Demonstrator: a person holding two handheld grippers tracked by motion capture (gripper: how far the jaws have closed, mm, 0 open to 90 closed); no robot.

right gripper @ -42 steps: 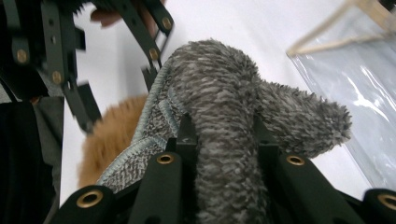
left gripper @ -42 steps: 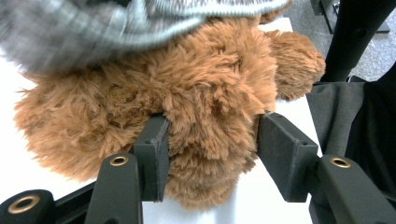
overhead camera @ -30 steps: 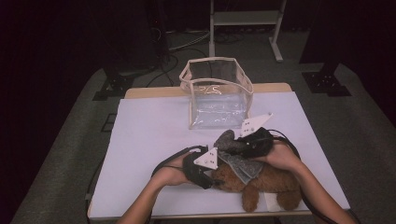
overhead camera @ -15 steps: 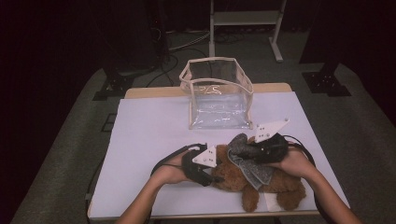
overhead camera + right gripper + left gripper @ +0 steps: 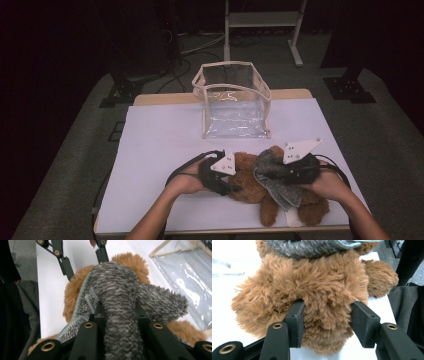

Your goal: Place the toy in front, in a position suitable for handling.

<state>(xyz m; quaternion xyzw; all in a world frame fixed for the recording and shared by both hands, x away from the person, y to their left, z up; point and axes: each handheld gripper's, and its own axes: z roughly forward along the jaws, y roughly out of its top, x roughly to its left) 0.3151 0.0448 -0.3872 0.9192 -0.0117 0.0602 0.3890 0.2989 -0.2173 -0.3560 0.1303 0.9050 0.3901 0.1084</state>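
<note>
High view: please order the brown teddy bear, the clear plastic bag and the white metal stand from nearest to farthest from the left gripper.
1. Brown teddy bear: clamped by the left gripper at the table's near edge.
2. Clear plastic bag: upright and open, at the table's far side.
3. White metal stand: on the floor beyond the table.

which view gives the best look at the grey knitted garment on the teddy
The right gripper view: the grey knitted garment is close up, pinched between that gripper's jaws, weave sharp. The high view shows it small, draped over the teddy bear. The left gripper view catches just a strip at the top.
</note>
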